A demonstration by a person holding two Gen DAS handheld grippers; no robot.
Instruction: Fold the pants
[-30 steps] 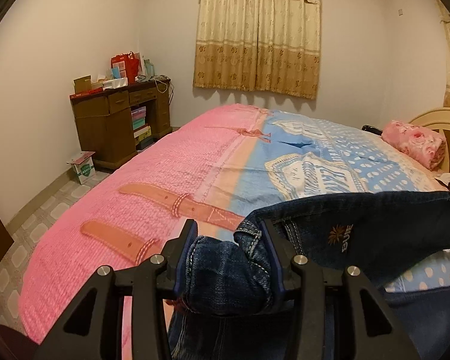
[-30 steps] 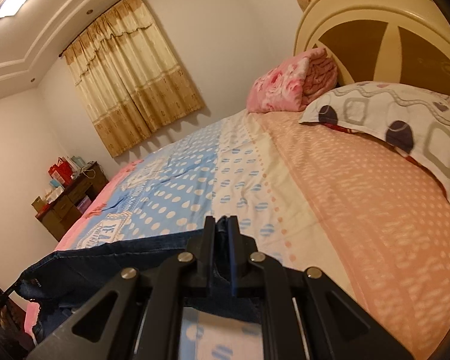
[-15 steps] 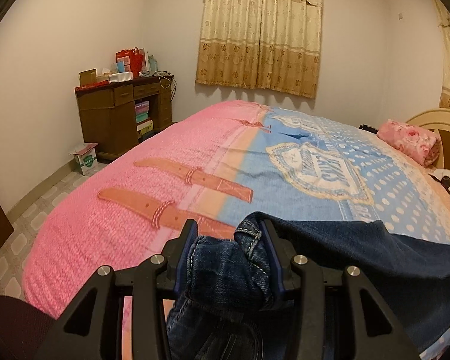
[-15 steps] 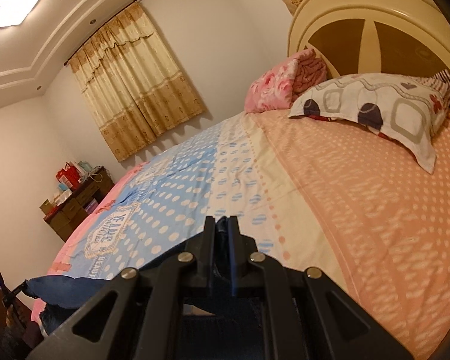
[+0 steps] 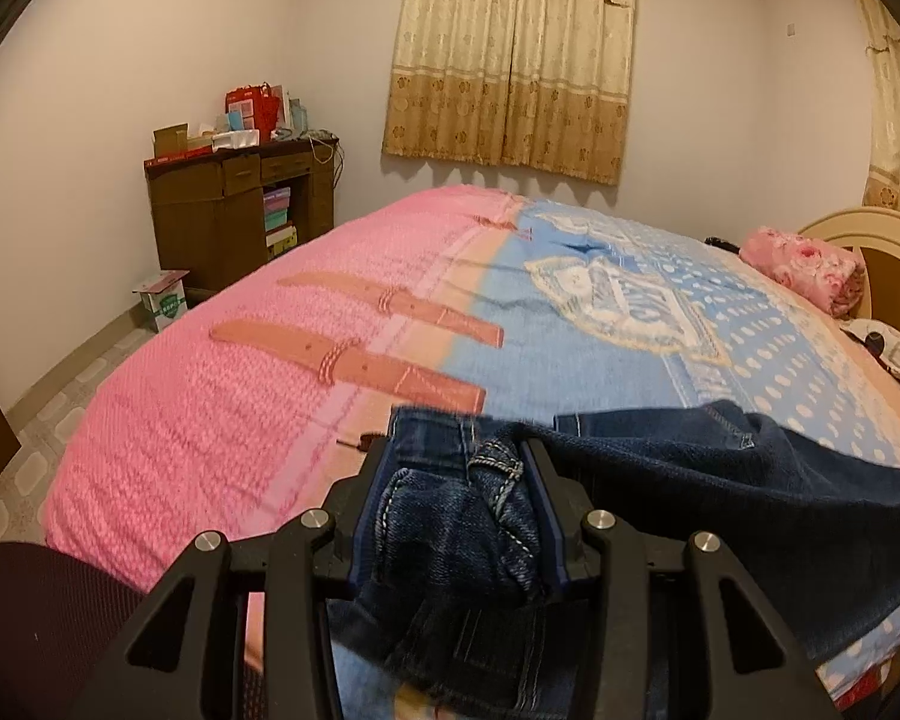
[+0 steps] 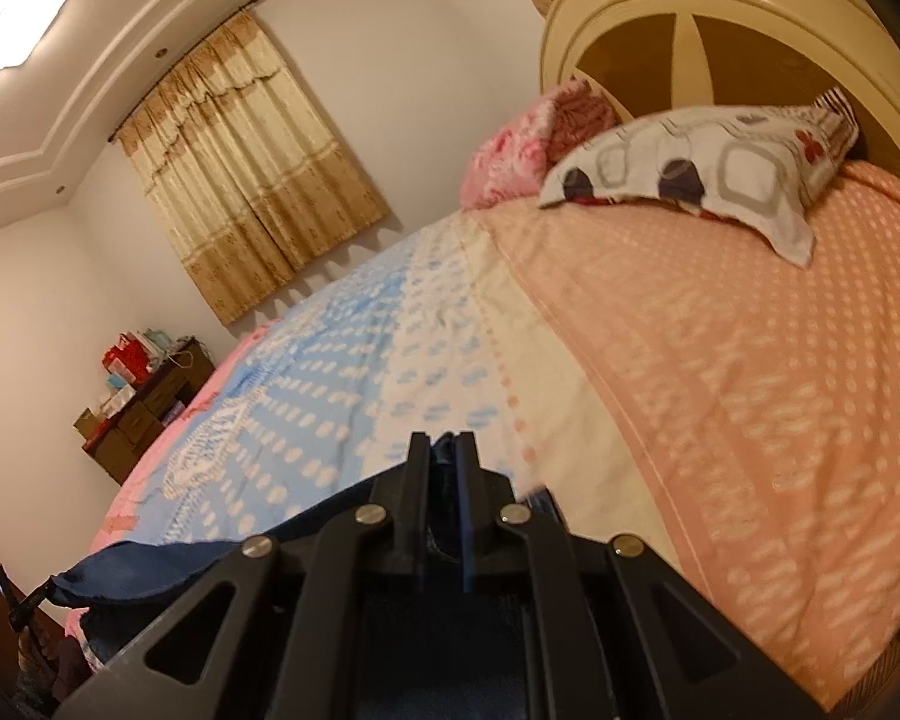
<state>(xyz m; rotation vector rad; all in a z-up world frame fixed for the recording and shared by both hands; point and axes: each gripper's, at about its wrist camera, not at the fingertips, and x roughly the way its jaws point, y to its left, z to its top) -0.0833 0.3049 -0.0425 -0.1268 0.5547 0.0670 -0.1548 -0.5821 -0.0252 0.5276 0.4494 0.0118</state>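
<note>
My left gripper (image 5: 456,468) is pinching a thick bunched wad of the jeans (image 5: 720,498), stitched seams and folded denim packed between its two fingers. From that grip the dark blue cloth runs off to the right and lies draped over the near edge of the bed (image 5: 222,420), across the blue dotted part of the bedspread, with a hemmed edge showing at the top of the fold. My right gripper (image 6: 441,450) is pressed nearly together on a thin edge of the same jeans (image 6: 150,564); only a narrow strip of denim shows between the fingers, and the fabric stretches away to the left above the blue and cream stripes of the spread. Past it, at the head of the bed, a patterned pillow (image 6: 708,162) lies on the peach dotted section, touching a rolled pink floral blanket (image 6: 510,156) beside it, both in front of the cream headboard (image 6: 720,18). Across the room a dark wooden desk (image 5: 228,210) piled with boxes stands near the tan curtains (image 5: 510,54).
</note>
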